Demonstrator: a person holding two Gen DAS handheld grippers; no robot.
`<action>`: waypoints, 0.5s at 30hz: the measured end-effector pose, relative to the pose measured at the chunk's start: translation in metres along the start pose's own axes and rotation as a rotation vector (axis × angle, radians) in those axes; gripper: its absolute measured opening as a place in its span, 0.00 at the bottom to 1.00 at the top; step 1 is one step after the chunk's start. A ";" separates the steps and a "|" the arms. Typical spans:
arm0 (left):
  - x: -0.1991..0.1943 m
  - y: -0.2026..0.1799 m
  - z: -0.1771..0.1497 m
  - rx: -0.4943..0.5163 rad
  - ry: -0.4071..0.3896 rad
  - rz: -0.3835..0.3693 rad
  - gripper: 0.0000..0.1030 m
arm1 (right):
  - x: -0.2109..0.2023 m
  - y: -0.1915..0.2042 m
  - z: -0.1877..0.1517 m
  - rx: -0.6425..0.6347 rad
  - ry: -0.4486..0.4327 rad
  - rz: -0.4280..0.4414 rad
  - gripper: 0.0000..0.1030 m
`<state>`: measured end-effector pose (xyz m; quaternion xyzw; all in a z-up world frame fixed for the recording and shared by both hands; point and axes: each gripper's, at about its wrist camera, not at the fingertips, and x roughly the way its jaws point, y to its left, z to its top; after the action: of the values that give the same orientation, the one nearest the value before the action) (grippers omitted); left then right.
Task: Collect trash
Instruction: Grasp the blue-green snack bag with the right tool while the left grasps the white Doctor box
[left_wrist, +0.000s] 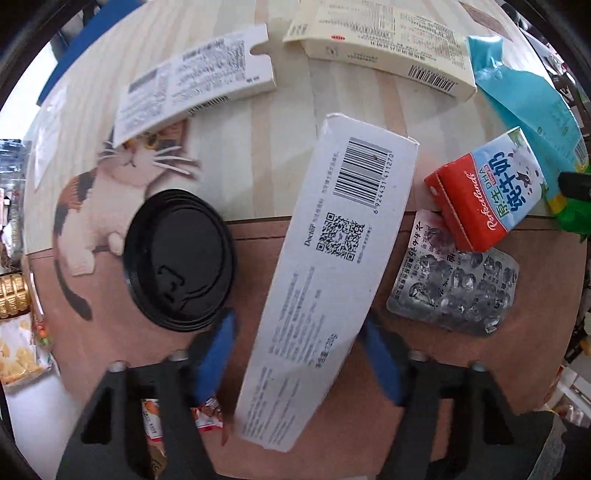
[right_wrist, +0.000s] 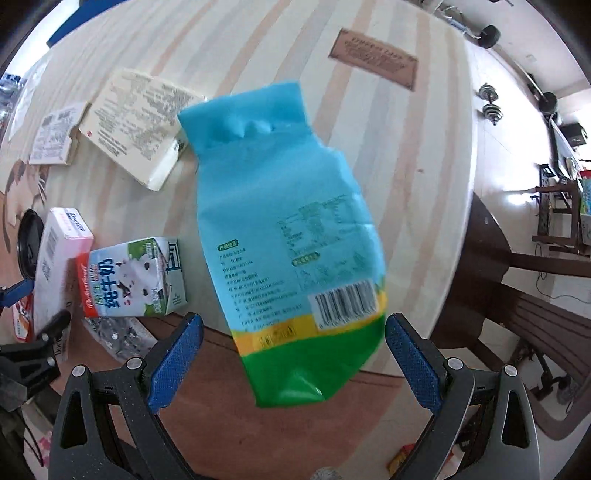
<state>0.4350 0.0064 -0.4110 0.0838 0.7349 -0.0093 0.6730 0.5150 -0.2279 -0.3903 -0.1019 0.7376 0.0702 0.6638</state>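
A long white toothpaste box (left_wrist: 332, 266) lies slanted on the table mat, between the blue pads of my left gripper (left_wrist: 299, 321). The right pad sits at the box's edge; a strip of mat shows between the left pad and the box. A blue and green snack bag (right_wrist: 288, 229) lies flat on the mat between the fingers of my right gripper (right_wrist: 293, 319), which stands open with a gap on the left side. Both grippers point down at the table.
Around the box lie a black cup lid (left_wrist: 181, 258), a red and blue milk carton (left_wrist: 487, 195), a used blister pack (left_wrist: 458, 291), a white card box (left_wrist: 195, 81), a cream box (left_wrist: 380, 48) and a red wrapper (left_wrist: 207, 413). A wooden chair (right_wrist: 535, 314) stands past the table's right edge.
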 end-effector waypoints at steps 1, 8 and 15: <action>0.002 0.001 0.000 -0.009 0.004 -0.024 0.51 | 0.003 0.001 0.003 -0.004 0.004 -0.001 0.97; 0.001 0.004 -0.008 -0.067 -0.013 -0.039 0.49 | 0.026 -0.005 0.020 0.015 0.026 -0.025 0.97; -0.019 0.018 -0.028 -0.157 -0.056 -0.051 0.48 | 0.030 -0.013 0.023 0.035 -0.005 -0.015 0.77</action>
<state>0.4113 0.0257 -0.3872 0.0119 0.7160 0.0289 0.6974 0.5371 -0.2370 -0.4222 -0.0958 0.7364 0.0523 0.6677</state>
